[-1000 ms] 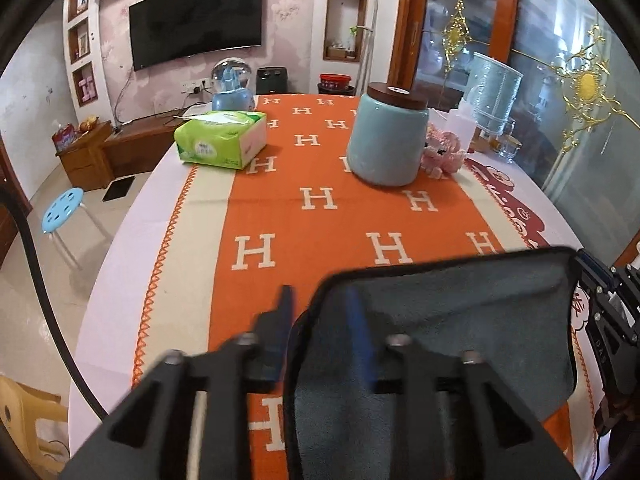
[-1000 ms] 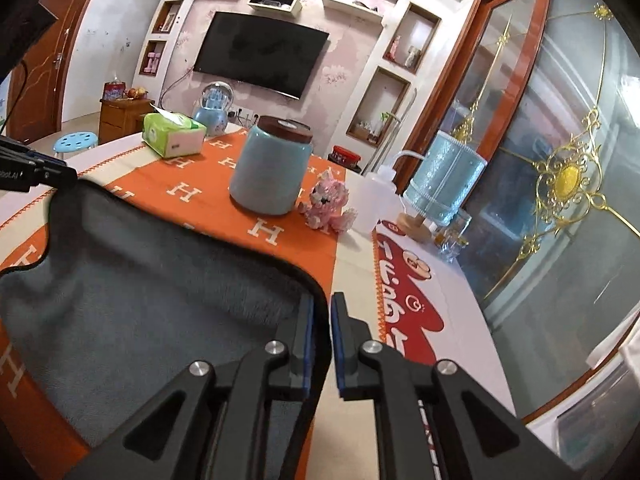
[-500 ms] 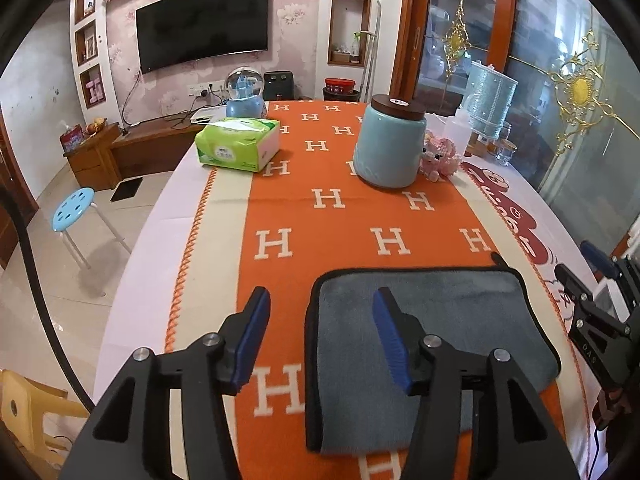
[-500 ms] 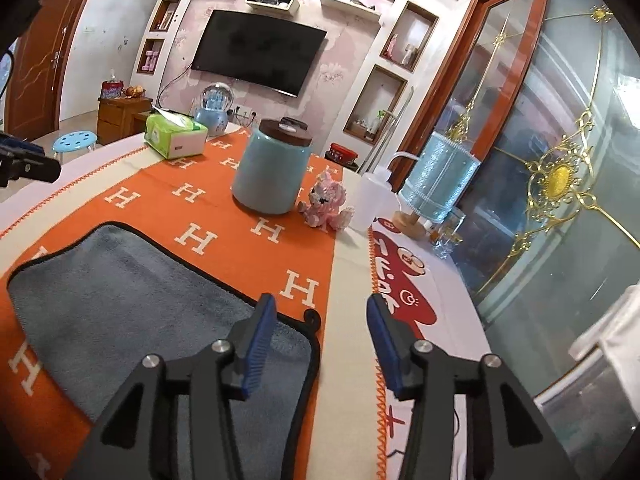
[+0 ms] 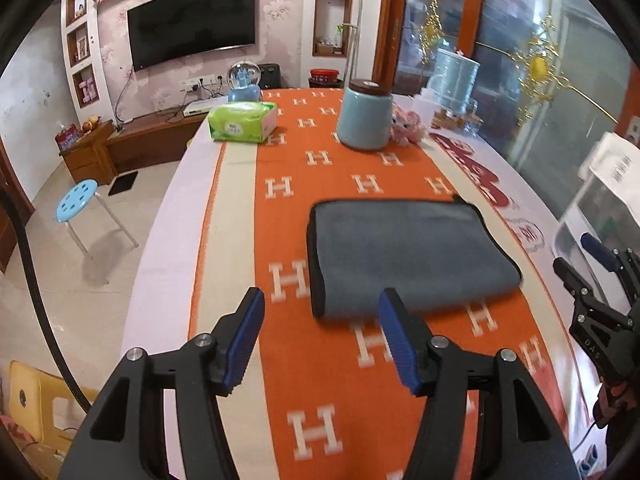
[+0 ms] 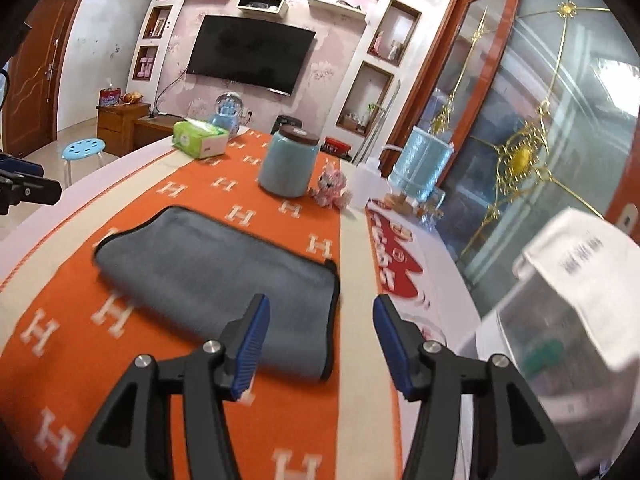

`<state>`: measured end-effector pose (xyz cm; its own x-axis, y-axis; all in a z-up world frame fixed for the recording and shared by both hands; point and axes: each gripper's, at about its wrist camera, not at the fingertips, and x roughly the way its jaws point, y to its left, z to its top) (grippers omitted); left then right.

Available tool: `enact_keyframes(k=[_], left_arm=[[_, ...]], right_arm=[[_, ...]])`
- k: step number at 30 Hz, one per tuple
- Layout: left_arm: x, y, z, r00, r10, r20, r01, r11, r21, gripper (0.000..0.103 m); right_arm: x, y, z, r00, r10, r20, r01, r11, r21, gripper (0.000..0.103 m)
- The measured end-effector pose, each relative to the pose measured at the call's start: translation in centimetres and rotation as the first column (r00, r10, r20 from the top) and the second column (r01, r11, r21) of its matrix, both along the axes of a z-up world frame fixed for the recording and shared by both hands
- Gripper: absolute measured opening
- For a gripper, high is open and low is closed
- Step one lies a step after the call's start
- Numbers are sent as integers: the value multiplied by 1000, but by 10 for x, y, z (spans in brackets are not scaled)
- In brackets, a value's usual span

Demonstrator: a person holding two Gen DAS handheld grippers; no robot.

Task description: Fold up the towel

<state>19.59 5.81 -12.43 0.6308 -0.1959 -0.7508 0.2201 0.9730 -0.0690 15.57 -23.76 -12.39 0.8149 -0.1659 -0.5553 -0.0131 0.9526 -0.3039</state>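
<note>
A second ago both grippers were pinched on the towel (image 5: 404, 248), holding it up off the orange runner (image 5: 360, 380) in mid-fold. Now the towel lies folded and flat on the runner, nearer than the blue jar (image 5: 364, 120). The left gripper (image 5: 322, 338) has let go, spread its jaws wide and drawn back from the towel's near edge. The right gripper (image 6: 320, 340) has done likewise, gaping just off the towel's near right corner, holding nothing.
</note>
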Motion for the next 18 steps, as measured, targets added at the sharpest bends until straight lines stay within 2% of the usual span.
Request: enact_keyframes(k=[5,11,17,18], left_arm=[[-46,4,4,997,-57,-43,56,998,-11,65],[-94,8,2,989,-92,-117,92,996,-3,66],[-117,5,0,981,-98,-167,96,995,-18,69],[-119,4,0,980,-97,-174,95,995,-15,69]], right_arm=[[-43,10,1,998,-23,-59,25,999,27,54],[-85,15,-1,988,-28,-150,42,995,93,54],[-114,9,5,973,-50,-226,85,986,145,55],[-116,7,8,971,-51,-234,88,985,149,57]])
